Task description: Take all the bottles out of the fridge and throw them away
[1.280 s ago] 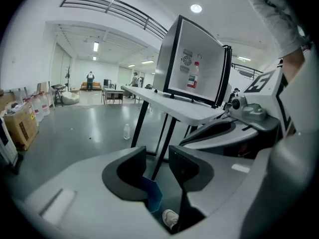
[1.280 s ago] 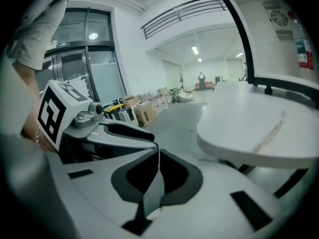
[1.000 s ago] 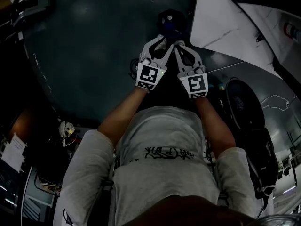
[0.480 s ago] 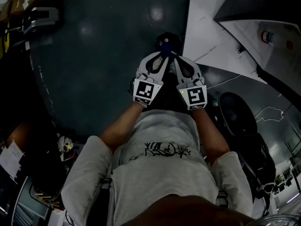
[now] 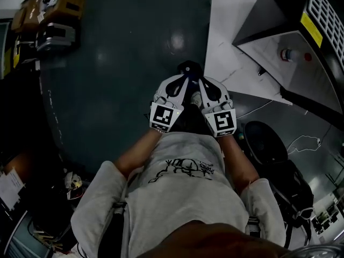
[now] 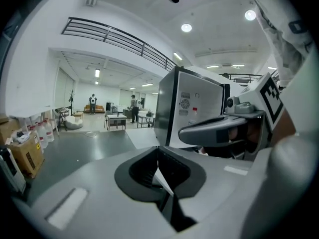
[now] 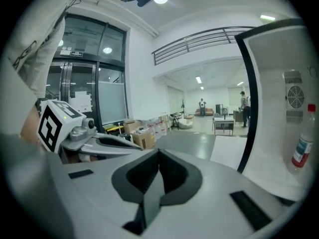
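While both grippers hang close together before the person's chest, a short way in front of the open fridge (image 7: 271, 83), neither one carries anything. The left gripper (image 6: 160, 180) has its fingers closed against each other, with nothing between them. The right gripper (image 7: 155, 180) has its fingers pressed together as well and is likewise empty. Seen from the head, the two marker cubes sit side by side over the dark green floor (image 5: 118, 63), to the left of the fridge.

One bottle (image 7: 302, 151) stands upright inside the fridge, clear with a red cap and a label round its middle, below a round vent in the white inner wall. It is well apart from both grippers and untouched.

Away from the fridge, across the open floor, cardboard boxes (image 7: 142, 138) and white jugs stand along the wall. Farther off from the fridge, down the bright hall, small tables (image 6: 115, 121) stand and two people (image 6: 92, 102) are on their feet, too small to tell more.
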The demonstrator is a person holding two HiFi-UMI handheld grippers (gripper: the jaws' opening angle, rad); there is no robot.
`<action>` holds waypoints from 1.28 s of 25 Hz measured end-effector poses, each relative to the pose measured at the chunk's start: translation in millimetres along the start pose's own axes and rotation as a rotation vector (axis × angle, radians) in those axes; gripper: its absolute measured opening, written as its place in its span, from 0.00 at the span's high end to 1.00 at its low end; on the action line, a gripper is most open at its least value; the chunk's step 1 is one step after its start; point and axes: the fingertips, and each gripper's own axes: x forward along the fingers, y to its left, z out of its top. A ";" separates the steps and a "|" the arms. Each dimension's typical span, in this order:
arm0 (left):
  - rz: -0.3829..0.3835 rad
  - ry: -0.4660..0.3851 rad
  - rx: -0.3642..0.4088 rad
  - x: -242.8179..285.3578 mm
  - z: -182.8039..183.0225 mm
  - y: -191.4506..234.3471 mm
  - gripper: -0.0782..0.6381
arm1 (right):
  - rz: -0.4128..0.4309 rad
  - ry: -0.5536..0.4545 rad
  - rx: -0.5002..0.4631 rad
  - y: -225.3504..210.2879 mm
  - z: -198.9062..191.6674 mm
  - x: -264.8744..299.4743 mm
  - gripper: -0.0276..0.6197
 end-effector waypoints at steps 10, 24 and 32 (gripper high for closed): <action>-0.047 -0.091 0.020 -19.0 71.0 -14.6 0.88 | -0.018 -0.075 -0.004 1.1 66.7 -25.1 0.94; -0.107 -0.214 0.062 -61.7 160.2 -34.9 0.88 | -0.012 -0.161 -0.021 13.0 149.4 -64.4 0.94; -0.140 -0.266 0.056 -76.9 197.1 -41.9 0.88 | -0.021 -0.194 -0.043 20.8 181.6 -77.9 0.94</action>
